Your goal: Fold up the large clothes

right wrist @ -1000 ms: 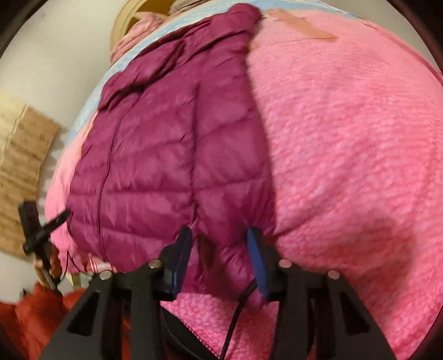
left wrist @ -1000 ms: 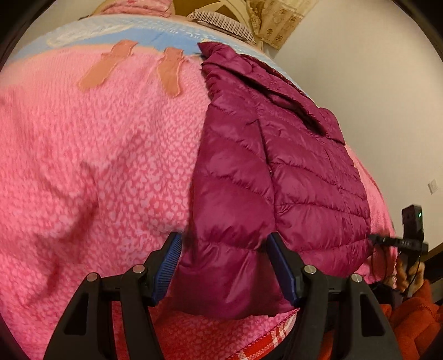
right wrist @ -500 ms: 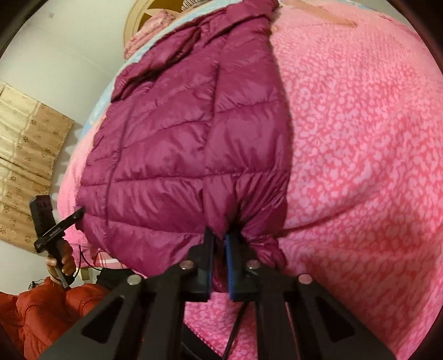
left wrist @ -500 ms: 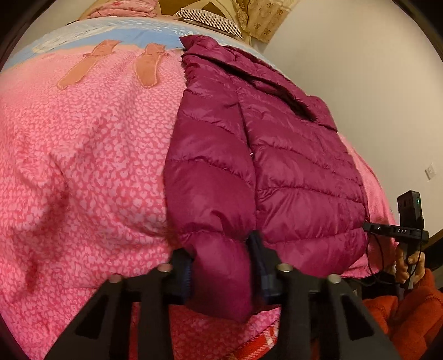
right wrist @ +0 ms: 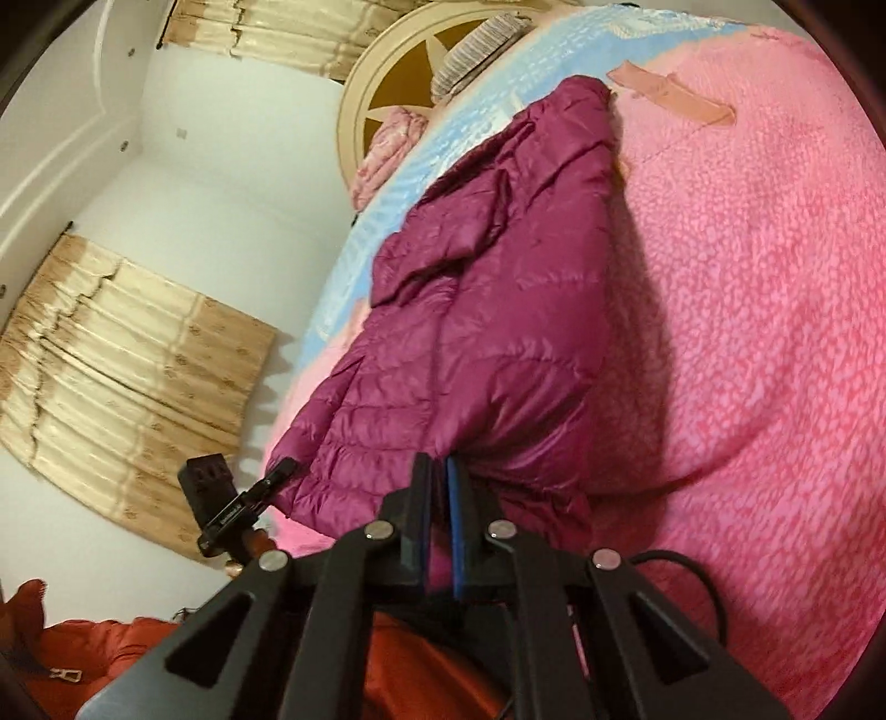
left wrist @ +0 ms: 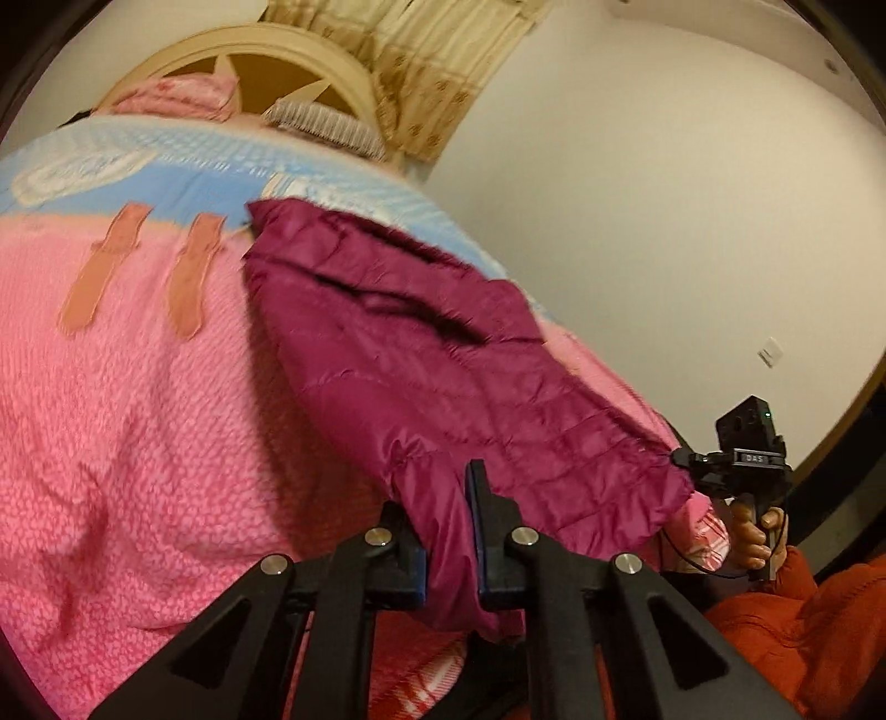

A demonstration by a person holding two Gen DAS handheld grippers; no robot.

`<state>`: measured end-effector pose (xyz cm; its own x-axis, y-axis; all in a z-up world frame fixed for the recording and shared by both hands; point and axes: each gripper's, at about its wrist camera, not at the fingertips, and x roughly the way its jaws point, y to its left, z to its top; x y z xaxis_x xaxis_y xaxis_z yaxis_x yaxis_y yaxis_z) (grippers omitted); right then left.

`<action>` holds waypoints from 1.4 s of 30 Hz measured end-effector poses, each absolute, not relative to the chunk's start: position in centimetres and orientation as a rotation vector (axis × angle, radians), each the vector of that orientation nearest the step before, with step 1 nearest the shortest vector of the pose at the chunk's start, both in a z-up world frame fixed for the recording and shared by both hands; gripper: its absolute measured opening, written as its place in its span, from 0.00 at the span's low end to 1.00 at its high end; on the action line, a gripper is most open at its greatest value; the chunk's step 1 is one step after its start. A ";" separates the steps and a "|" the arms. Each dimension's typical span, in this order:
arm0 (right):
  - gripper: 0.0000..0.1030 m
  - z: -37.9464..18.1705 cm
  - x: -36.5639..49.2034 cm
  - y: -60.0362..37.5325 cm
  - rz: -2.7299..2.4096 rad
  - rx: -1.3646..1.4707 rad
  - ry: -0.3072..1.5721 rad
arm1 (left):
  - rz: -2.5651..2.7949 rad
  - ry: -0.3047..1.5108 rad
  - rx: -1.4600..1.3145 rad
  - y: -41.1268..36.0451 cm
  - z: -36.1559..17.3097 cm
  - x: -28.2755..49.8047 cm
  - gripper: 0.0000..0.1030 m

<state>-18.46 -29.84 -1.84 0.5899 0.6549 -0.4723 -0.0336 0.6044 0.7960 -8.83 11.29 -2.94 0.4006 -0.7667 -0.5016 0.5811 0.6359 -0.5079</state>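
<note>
Left gripper (left wrist: 451, 531) pinching the near hem of a maroon puffer jacket (left wrist: 443, 354), right gripper (right wrist: 437, 520) clamped on the hem's other corner, both just closed, jacket stretching ahead over a pink bedspread (left wrist: 138, 415), round headboard (right wrist: 387, 83) beyond

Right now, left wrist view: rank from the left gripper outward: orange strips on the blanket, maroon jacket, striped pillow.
1. maroon jacket: its hem is clamped in the left gripper jaws.
2. orange strips: upper left, on the pink blanket.
3. striped pillow: top, against the headboard.
</note>
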 end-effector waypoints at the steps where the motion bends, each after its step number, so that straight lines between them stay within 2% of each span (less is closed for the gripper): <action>1: 0.08 -1.6 -18.9 -29.8 0.465 0.834 0.851 | -0.874 0.768 -0.276 11.3 -2.6 -8.9 0.10; 7: 0.07 1.4 -19.9 -31.5 0.487 0.834 0.765 | -0.904 0.708 -0.298 11.2 0.3 -8.5 0.10; 12: 0.12 0.5 -18.4 -31.0 0.307 0.688 0.842 | -0.913 0.686 -0.279 10.4 0.7 -8.4 0.10; 13: 0.20 0.0 -18.2 -31.1 0.278 0.685 0.871 | -0.917 0.689 -0.282 10.3 0.6 -8.2 0.10; 14: 0.38 -0.9 -18.2 -31.4 0.240 0.685 0.909 | -0.918 0.692 -0.282 10.2 0.6 -8.1 0.10; 15: 0.51 -1.6 -18.2 -31.6 0.208 0.687 0.932 | -0.916 0.693 -0.280 10.2 0.8 -8.4 0.10; 16: 0.72 -2.2 -18.5 -31.9 0.180 0.682 0.928 | -0.912 0.694 -0.280 10.2 0.8 -8.4 0.10; 17: 0.78 -2.6 -19.1 -32.3 0.156 0.674 0.915 | -0.910 0.696 -0.285 10.4 0.8 -8.3 0.10; 21: 0.78 -3.6 -19.5 -33.6 0.154 0.695 0.932 | -0.896 0.697 -0.303 10.7 0.9 -8.2 0.10; 22: 0.75 -3.9 -19.2 -33.7 0.154 0.682 0.946 | -0.892 0.700 -0.313 10.8 0.8 -8.0 0.10; 23: 0.69 -4.0 -18.8 -33.6 0.158 0.668 0.953 | -0.887 0.706 -0.321 10.8 0.7 -7.7 0.10; 28: 0.53 -5.9 -15.9 -33.5 0.175 0.625 0.999 | -0.871 0.722 -0.333 10.9 0.3 -7.5 0.10; 38: 0.50 -7.7 -17.8 -28.8 0.272 0.422 1.182 | -0.861 0.720 -0.391 12.5 -0.1 -7.3 0.10; 39: 0.45 -8.0 -17.7 -28.6 0.263 0.421 1.191 | -0.859 0.716 -0.393 12.6 -0.1 -7.3 0.10; 40: 0.19 -8.3 -17.6 -28.7 0.255 0.437 1.199 | -0.855 0.710 -0.388 12.7 0.1 -7.3 0.10; 41: 0.11 -8.8 -17.4 -28.8 0.260 0.468 1.212 | -0.852 0.705 -0.379 12.7 0.3 -7.5 0.10; 42: 0.10 -9.2 -17.4 -28.9 0.274 0.509 1.212 | -0.851 0.701 -0.372 12.7 0.4 -7.6 0.10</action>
